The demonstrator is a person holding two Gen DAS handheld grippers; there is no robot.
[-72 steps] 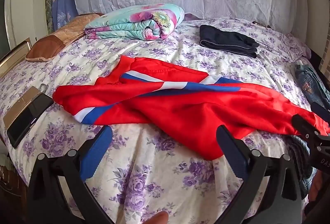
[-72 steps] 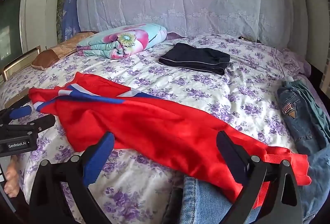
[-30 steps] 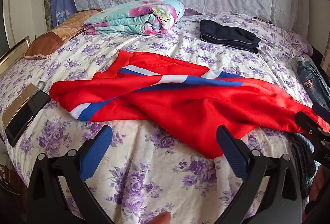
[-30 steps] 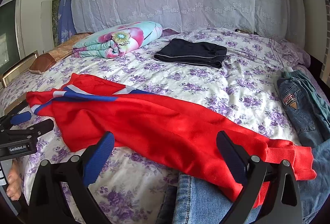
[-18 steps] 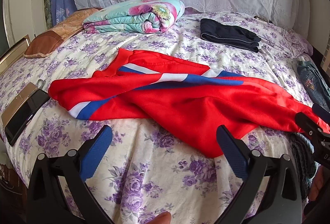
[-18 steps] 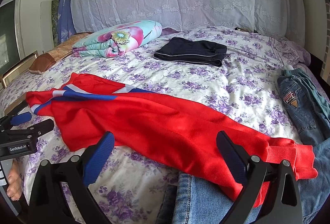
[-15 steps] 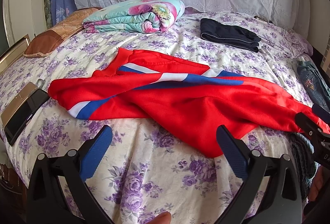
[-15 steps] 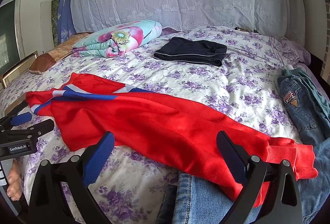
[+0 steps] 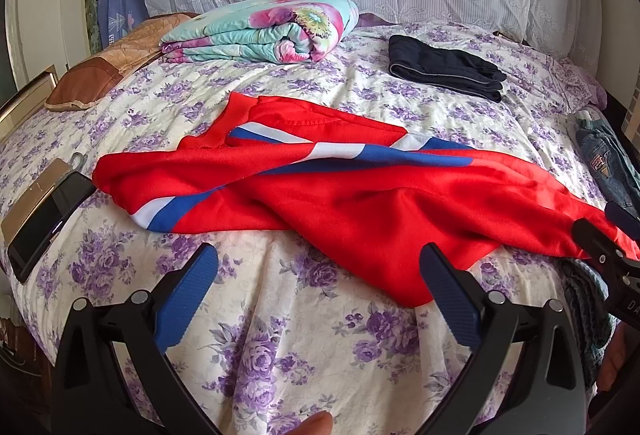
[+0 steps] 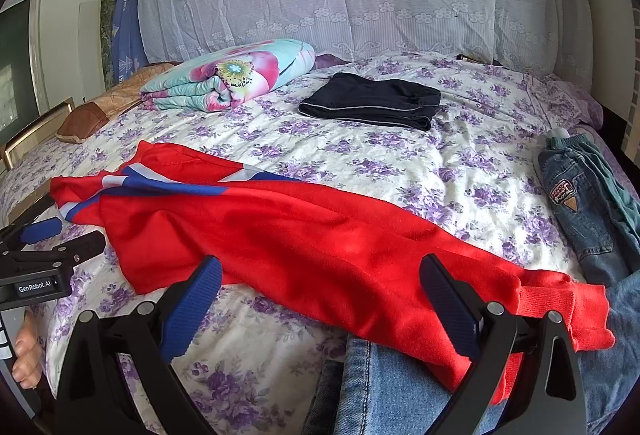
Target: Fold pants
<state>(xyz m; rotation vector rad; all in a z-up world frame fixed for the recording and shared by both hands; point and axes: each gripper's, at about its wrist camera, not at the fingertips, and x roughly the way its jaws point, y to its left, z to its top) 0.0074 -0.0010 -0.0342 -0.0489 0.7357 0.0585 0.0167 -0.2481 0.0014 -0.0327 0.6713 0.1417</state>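
Red pants (image 9: 360, 203) lie just beyond both grippers' spread, empty fingers (image 9: 188, 291), seemingly untouched.

Your left gripper (image 9: 318, 291) is a black plastic frame with 2 splayed arms, each ending in a blue ribbed pad (image 9: 188, 295) and pinned with round silver screws. Your right gripper (image 10: 320, 295) is built the same way: black arms, blue textured pads (image 10: 448, 305), silver screw heads at the joints. Seen from the right wrist, the left unit's black body carries white "GenRobot.AI" lettering. Bare fingers (image 10: 26, 355) show beneath it.
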